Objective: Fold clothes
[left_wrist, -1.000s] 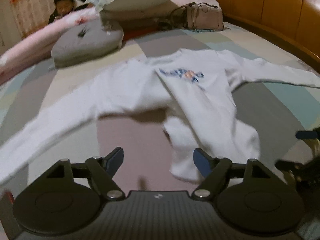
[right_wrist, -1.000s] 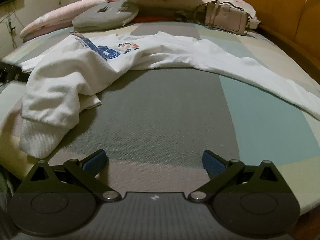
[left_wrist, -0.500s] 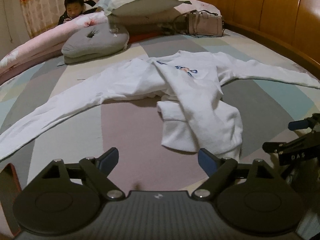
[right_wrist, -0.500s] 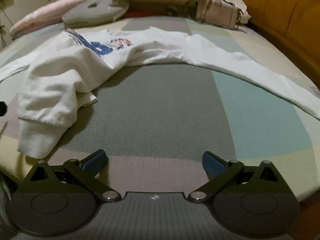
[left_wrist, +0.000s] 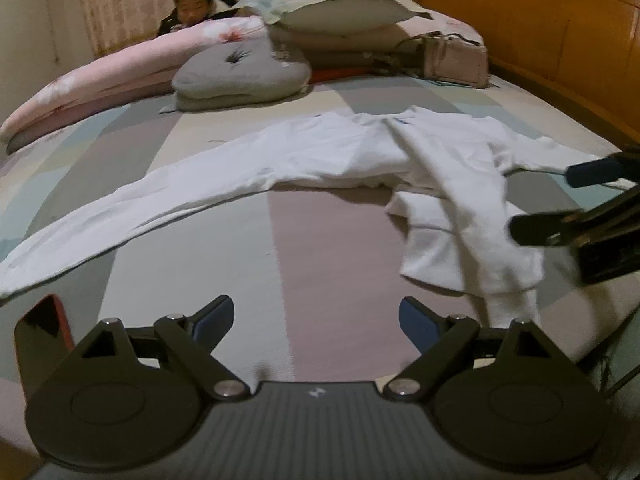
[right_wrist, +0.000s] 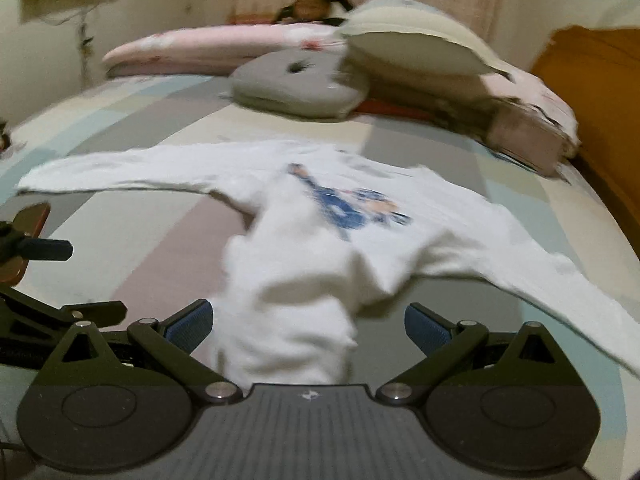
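Observation:
A white long-sleeved sweatshirt (left_wrist: 360,156) with a blue print (right_wrist: 344,208) lies on the bed, its body bunched into a narrow fold and both sleeves spread sideways. My left gripper (left_wrist: 316,320) is open and empty above the bedspread, left of the sweatshirt's hem (left_wrist: 504,300). My right gripper (right_wrist: 306,324) is open, with the hem (right_wrist: 280,344) lying between its fingers. The right gripper also shows at the right edge of the left wrist view (left_wrist: 576,200).
The striped bedspread (left_wrist: 328,248) covers the bed. A grey cushion (left_wrist: 240,76), pillows (left_wrist: 332,4), a pink quilt (left_wrist: 112,76) and a handbag (left_wrist: 452,60) lie at the far side. A child (left_wrist: 192,0) sits behind them. A wooden headboard (left_wrist: 560,28) runs along the right. A phone (left_wrist: 40,340) lies at near left.
The right gripper has swung left and now faces the sweatshirt's hem, which lies between its open fingers. The left gripper has shifted left, away from the hem. The sweatshirt has not moved.

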`<state>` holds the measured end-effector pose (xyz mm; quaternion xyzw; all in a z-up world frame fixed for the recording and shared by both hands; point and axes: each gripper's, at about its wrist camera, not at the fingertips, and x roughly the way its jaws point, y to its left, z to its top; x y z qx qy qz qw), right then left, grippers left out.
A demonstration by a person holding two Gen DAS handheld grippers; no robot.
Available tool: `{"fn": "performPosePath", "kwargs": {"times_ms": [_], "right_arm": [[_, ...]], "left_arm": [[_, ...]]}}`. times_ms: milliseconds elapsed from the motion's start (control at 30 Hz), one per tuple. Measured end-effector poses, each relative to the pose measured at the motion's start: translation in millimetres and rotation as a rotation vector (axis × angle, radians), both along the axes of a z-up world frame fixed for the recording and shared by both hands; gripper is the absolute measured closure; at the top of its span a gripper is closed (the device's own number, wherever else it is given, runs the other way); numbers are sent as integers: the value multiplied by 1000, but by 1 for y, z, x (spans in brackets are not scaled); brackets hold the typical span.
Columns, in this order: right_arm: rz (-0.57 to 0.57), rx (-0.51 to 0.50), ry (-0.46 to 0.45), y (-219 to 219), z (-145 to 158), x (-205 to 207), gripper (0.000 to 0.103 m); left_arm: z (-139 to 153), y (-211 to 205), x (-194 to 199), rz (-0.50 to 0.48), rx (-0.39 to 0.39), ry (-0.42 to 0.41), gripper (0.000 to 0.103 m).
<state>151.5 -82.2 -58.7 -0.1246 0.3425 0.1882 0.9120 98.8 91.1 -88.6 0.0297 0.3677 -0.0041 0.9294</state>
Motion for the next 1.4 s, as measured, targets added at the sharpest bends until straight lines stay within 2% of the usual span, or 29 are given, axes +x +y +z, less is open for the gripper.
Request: {"fn": "performPosePath", "kwargs": {"times_ms": [133,267,467,700,767,867,1033,1133,1267,1400], "right_arm": [[8,-96,20,28,-21,14,0],[-39,-130,-24,17,-24,18,0],[-169,-63,-36,-40,-15,31,0],[-341,18,53,-106,-39,56,0],[-368,73,82,-119,-43,56,0],[-351,161,97,-129,-42,47,0],[-258,204,64,-132,-34,21,0],[-203,236,76,-138,-33,8,0],[-109,308,153,-148,-40,-4,0],[-70,330,213,-151,-56,-12,0]], "left_arm": [[-1,7,-1,20,-4,15,13],[-2,7,2,21,-3,29,13],[-2,-15,13,-57,-16,33,13],[-2,-40,18,-151,-37,36,13],[-4,-42,20,-168,-46,36,13],[-6,-44,22,-194,-63,40,13],[-13,-50,29,-230,-125,57,13],[-21,-49,35,-234,-211,73,13],[-35,-42,44,-215,-340,104,14],[-40,-38,52,-219,-402,86,14]]}}
